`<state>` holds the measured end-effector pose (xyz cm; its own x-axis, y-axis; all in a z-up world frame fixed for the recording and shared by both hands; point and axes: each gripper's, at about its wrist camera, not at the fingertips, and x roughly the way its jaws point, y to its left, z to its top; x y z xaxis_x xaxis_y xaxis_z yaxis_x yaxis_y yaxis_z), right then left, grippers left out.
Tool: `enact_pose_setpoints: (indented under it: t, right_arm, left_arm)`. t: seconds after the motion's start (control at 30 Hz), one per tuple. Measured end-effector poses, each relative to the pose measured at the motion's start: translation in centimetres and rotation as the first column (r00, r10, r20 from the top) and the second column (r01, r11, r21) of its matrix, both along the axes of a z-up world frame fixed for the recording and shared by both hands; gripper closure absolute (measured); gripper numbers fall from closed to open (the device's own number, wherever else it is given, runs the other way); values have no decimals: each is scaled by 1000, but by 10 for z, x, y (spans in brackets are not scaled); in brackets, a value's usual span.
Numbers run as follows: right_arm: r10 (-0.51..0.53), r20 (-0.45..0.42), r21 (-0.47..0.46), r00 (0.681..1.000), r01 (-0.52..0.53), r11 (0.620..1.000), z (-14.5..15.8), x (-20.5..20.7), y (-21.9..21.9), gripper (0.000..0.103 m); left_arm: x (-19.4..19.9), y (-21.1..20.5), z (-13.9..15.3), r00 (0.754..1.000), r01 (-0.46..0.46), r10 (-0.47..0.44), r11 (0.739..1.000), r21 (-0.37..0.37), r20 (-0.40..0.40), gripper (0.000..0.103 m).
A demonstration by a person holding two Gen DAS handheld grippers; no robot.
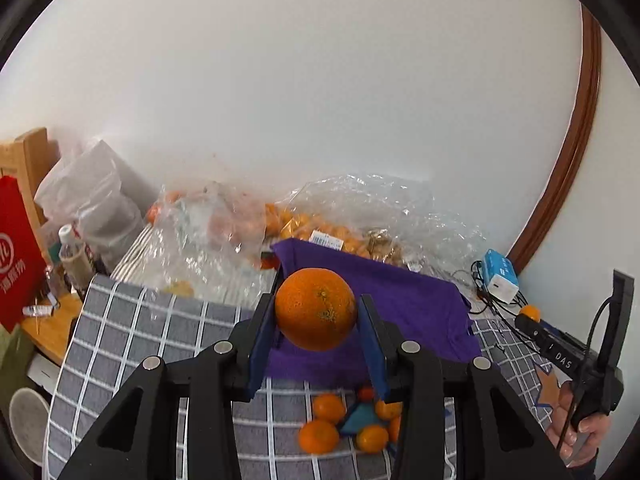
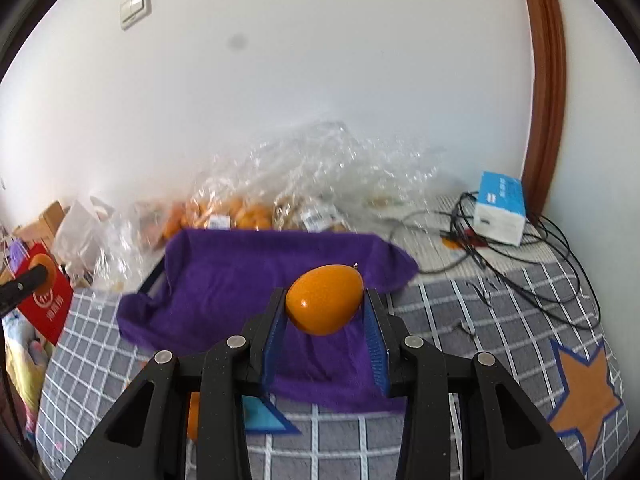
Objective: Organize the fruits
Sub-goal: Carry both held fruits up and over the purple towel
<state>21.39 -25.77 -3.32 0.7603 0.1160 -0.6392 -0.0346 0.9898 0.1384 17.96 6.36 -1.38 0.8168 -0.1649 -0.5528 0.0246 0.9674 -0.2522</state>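
Left gripper (image 1: 316, 312) clamped on a round orange (image 1: 315, 309), pads squeezing its two sides, fruit clear of the table and hanging over the near edge of the purple cloth (image 1: 400, 300). Right gripper (image 2: 325, 312) clamped on a smaller, smooth oval fruit (image 2: 325, 299), kumquat-like, also lifted over the purple cloth. Both grips sit across the widest part of the fruit, probably so it cannot roll out between the blue pads.

The purple cloth lines a tray or box, one dark edge showing at its left side in the right wrist view; soft lining likely there to cushion and stop rolling. It looks like the drop spot for sorted fruit, nothing visible in it yet.

On the near side of the purple cloth: loose small oranges (image 1: 328, 408) clustered on the grey checked tablecloth (image 1: 140, 320), round a blue triangle print. These seem to be the unsorted pile.

Behind the purple cloth: clear plastic bags (image 1: 360, 208) with more orange fruit, against the wall.

Right of the purple cloth: blue-white box (image 2: 500, 208) with tangled black cables. Left of it: red bag (image 1: 16, 252), bottles, clutter.

Judgement: both fruits mid-carry, next is lowering onto the purple cloth and releasing, spaced apart so they do not knock.
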Motion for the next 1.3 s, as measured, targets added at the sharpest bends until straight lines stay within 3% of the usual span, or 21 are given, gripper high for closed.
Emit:
enact_pose_setpoints:
  t: [0.27, 0.47, 0.93, 1.07, 1.3]
  right_arm:
    - [3, 11, -1, 1000, -3, 1000, 0, 38, 7, 65]
    - [0, -18, 0, 1000, 0, 1000, -20, 64, 10, 65]
    - [-6, -96, 13, 995, 7, 1000, -62, 124, 3, 65]
    - [14, -144, 29, 989, -10, 1000, -81, 132, 3, 65]
    - [30, -223, -46, 974, -42, 998, -106, 142, 9, 65]
  left_arm:
    - [40, -15, -5, 1000, 1, -1, 1000, 8, -21, 64]
    - [71, -32, -21, 997, 30, -30, 1000, -3, -66, 64]
    - [146, -70, -56, 991, 70, -63, 996, 56, -118, 64]
    - [159, -74, -76, 986, 79, -70, 995, 58, -155, 64]
    - [174, -75, -108, 966, 83, -62, 994, 72, -252, 64]
